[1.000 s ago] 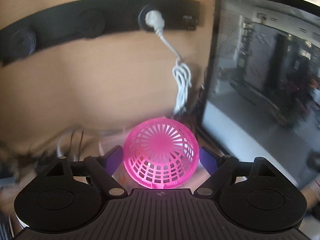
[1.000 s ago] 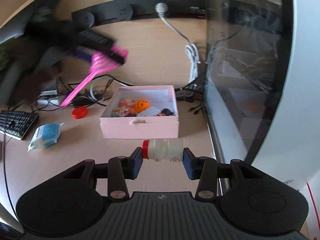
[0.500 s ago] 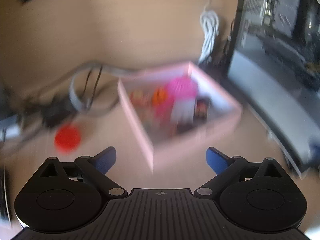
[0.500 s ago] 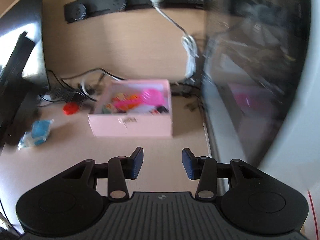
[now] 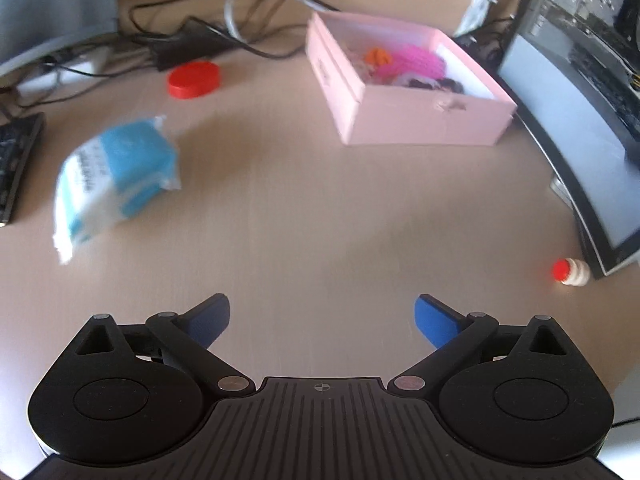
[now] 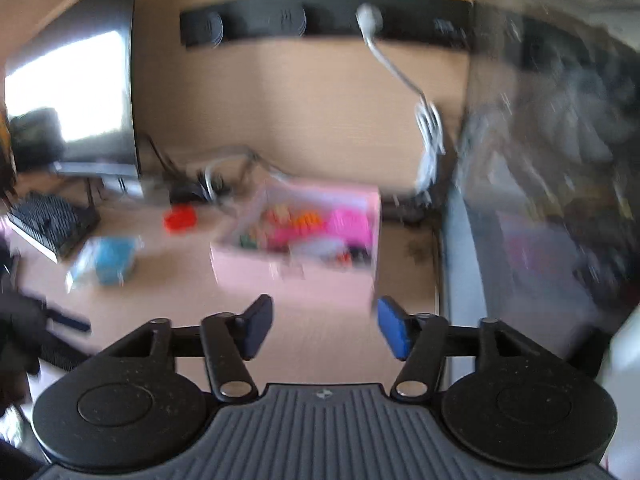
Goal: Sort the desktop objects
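A pink box (image 5: 424, 120) sits on the desk at upper right, holding the pink mesh basket (image 5: 412, 62) and small toys; it also shows in the blurred right wrist view (image 6: 296, 276). A blue-and-white tissue pack (image 5: 116, 176) lies at left, a red cap (image 5: 194, 79) behind it. A small white bottle with a red cap (image 5: 570, 271) lies at far right by the monitor. My left gripper (image 5: 322, 320) is open and empty above bare desk. My right gripper (image 6: 324, 328) is open and empty in front of the box.
A dark monitor (image 5: 580, 92) stands on the right, a keyboard (image 5: 16, 160) at the left edge. Cables and a power adapter (image 5: 192, 42) lie behind the red cap. A black socket strip (image 6: 320, 18) with a white plug runs along the back wall.
The left gripper let the pink basket go into the box, then drew back. The right gripper let go of the white bottle, which now lies by the monitor. Both stand open.
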{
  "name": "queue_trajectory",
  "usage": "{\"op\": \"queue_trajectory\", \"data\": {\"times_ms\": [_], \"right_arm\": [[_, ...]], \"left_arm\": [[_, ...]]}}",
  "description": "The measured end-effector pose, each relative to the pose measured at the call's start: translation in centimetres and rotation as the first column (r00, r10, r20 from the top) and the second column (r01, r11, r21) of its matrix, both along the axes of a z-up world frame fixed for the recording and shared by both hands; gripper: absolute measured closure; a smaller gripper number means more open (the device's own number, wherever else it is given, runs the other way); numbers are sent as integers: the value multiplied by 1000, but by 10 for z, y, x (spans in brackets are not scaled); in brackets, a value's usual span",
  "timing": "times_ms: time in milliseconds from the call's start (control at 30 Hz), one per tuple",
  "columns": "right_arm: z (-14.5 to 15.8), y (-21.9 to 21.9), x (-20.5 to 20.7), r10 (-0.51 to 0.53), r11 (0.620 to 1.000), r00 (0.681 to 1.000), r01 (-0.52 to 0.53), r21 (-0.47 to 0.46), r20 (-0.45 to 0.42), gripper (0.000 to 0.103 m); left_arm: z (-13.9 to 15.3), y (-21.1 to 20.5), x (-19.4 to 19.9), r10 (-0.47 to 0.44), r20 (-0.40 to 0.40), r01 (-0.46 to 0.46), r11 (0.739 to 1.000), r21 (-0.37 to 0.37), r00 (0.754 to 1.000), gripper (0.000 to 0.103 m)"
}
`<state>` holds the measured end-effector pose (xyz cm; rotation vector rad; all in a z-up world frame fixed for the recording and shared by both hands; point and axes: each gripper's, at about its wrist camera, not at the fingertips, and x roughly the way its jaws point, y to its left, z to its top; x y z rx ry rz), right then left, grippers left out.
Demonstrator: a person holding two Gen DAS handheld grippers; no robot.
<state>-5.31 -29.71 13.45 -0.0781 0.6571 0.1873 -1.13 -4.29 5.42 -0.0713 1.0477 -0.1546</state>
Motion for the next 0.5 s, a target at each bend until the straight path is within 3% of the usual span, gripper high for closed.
{"op": "queue_trajectory", "data": {"times_ms": [233, 400, 500], "right_arm": [[-71, -5, -26, -197, 980, 965, 197, -17, -172, 33], [-104, -6, -19, -262, 964, 943, 265, -16, -204, 47], [-117, -5, -11, -281, 959, 936, 283, -22, -212, 48]], "left_arm": [[6, -39, 1, -129, 6, 129, 991, 30, 992, 1], [8, -61, -7, -213, 14, 211, 974, 88, 977, 1], [10, -60, -10, -215, 17, 212, 973, 93, 977, 1]]}}
